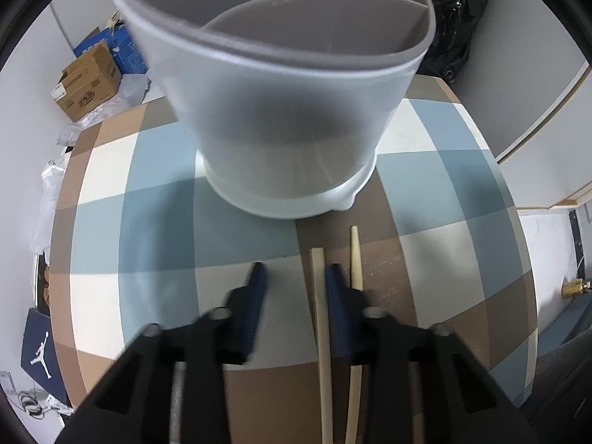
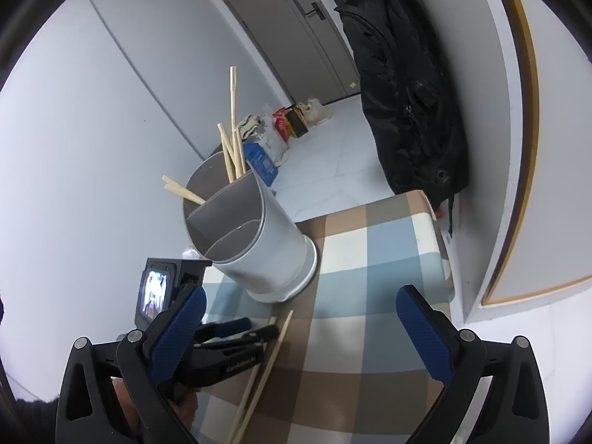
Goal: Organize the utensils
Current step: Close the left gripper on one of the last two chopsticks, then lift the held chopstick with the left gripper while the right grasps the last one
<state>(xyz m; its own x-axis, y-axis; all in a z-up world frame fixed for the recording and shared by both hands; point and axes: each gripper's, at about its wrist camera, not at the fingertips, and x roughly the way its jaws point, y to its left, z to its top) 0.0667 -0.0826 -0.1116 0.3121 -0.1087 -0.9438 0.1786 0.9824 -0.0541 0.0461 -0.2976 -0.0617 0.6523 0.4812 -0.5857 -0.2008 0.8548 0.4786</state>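
A grey divided utensil holder stands on the checked tablecloth, close ahead of my left gripper. In the right wrist view the holder has several wooden chopsticks standing in its far compartments. Two loose chopsticks lie on the cloth; one lies between my left fingers, the other under the right finger. My left gripper is open and holds nothing; it also shows in the right wrist view. My right gripper is wide open and empty, higher up, with the loose chopsticks below it.
Cardboard and blue boxes and plastic bags sit on the floor beyond the table's left edge. A black bag hangs by the wall at the table's far right corner. A grey door is behind.
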